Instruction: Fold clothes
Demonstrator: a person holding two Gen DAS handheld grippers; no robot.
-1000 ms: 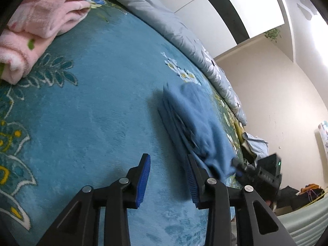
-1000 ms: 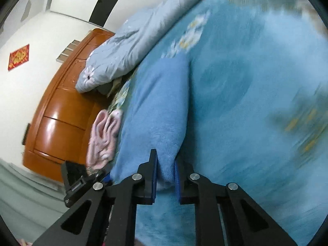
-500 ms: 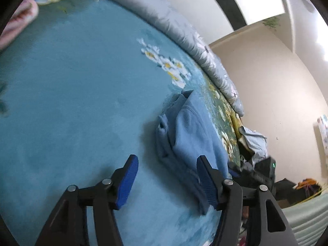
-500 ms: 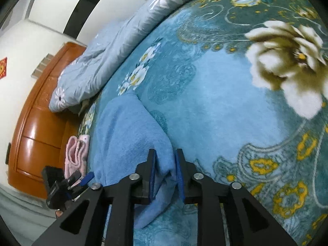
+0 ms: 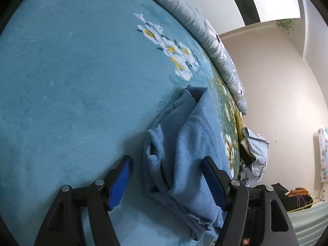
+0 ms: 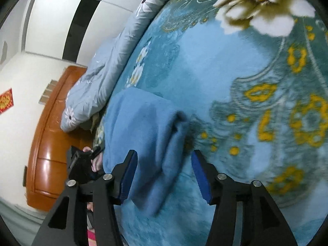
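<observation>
A wide teal plush blanket [image 5: 71, 82], printed with white and yellow flowers, covers a bed and fills both views. A grey quilt [image 5: 205, 26] with a daisy print lies bunched along its far edge, at one o'clock. On the blanket rests a blue fleece garment [image 5: 190, 143], soft, thick and folded into a narrow stack of layers.

Both grippers have just been opening. The left gripper [image 5: 167, 181] stands wide, the garment's end between its jaws, untouched. The right gripper [image 6: 164, 176] is half open; it gripped the fabric a second ago and has let go. This fold looks finished.
</observation>
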